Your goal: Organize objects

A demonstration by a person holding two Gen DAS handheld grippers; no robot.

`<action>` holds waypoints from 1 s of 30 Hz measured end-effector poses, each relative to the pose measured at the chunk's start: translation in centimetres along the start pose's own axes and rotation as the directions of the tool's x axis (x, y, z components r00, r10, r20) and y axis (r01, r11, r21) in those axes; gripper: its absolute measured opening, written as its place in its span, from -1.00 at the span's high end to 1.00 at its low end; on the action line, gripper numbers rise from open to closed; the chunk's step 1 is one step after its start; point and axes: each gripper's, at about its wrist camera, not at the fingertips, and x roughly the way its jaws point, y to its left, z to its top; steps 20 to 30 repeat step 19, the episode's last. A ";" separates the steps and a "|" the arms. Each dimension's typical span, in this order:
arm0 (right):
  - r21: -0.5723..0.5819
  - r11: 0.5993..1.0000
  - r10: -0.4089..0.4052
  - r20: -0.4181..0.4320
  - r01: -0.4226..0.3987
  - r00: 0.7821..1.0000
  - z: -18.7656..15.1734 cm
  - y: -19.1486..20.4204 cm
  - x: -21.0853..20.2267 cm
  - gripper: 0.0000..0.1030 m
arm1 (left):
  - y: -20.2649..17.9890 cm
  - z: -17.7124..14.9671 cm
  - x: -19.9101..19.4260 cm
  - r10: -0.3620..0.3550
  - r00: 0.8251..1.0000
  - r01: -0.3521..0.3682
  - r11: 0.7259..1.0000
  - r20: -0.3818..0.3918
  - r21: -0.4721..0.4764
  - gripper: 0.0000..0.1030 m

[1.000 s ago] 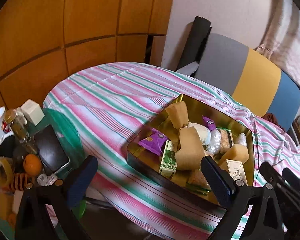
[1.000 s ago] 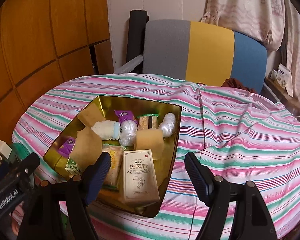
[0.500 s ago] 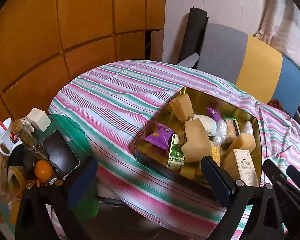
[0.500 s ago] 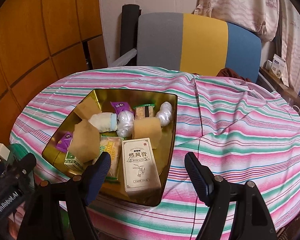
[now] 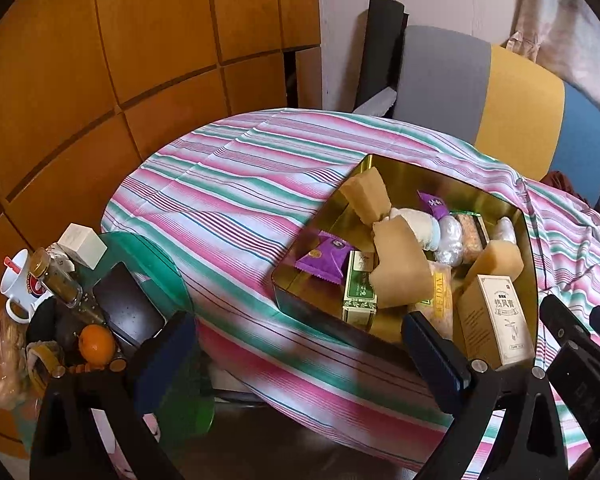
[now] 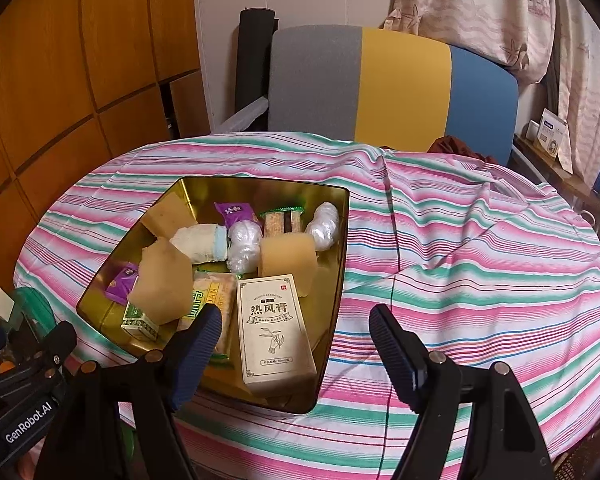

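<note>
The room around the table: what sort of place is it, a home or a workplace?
Most likely a lived-in home room. A striped cloth covers the table, patterned curtains hang behind a chair, and a side table holds a mug and an orange.

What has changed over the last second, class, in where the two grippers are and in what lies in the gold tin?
Both grippers have drawn back and up from the table, so the gold tin sits a little farther off in both views. The left gripper and right gripper stayed open and empty; nothing was gripped or released. The beige box, the sponges and the packets lie in the tin as before.
</note>
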 end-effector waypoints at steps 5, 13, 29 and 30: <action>0.003 1.000 -0.007 0.006 0.007 1.000 0.0 -0.1 0.0 -0.51 | -0.1 0.0 0.4 0.002 1.000 -0.002 1.000 -0.014 0.006 -0.99; 0.012 1.000 -0.013 -0.006 0.013 1.000 0.0 -0.4 0.3 -0.50 | -0.1 0.0 0.4 -0.005 1.000 0.005 1.000 -0.019 0.003 -0.99; 0.012 1.000 -0.014 -0.005 0.014 1.000 -0.1 -0.5 0.3 -0.50 | 0.0 -0.1 0.6 0.004 1.000 -0.004 1.000 -0.024 -0.006 -0.97; 0.012 1.000 -0.014 -0.005 0.014 1.000 -0.1 -0.5 0.3 -0.50 | 0.0 -0.1 0.6 0.004 1.000 -0.004 1.000 -0.024 -0.006 -0.97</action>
